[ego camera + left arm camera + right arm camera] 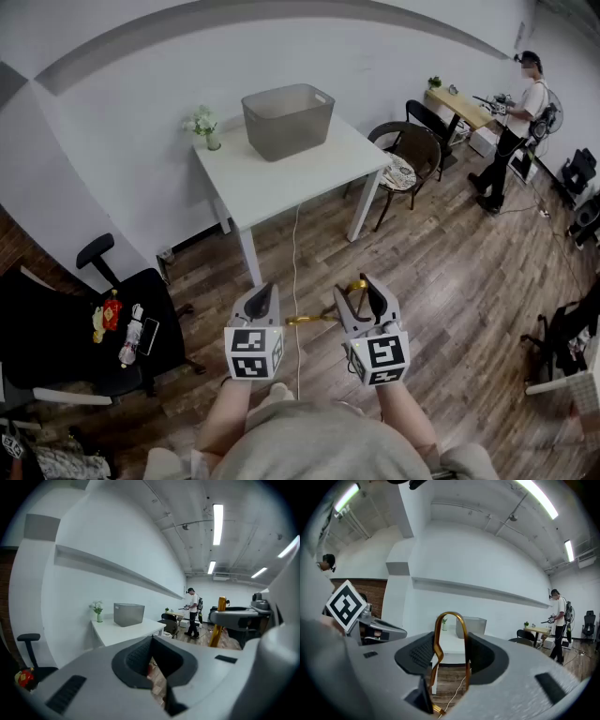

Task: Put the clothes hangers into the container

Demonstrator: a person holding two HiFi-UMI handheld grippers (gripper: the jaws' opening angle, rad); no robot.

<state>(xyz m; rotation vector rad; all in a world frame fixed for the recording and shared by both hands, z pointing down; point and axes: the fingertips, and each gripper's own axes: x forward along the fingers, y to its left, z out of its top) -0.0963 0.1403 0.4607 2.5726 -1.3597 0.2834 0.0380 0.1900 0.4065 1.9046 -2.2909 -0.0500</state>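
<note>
Gold clothes hanger: from the head view only a short bar and a curl peek out, the rest tucked behind the right tongs. In the right gripper view its hook rises between the jaws, then the lower run drops out of sight behind the tongs' own body. Container up on the bench: too far off to tell what's inside. Odds and ends on the black chair, too small to name. Far person, face under a blur patch.
</note>
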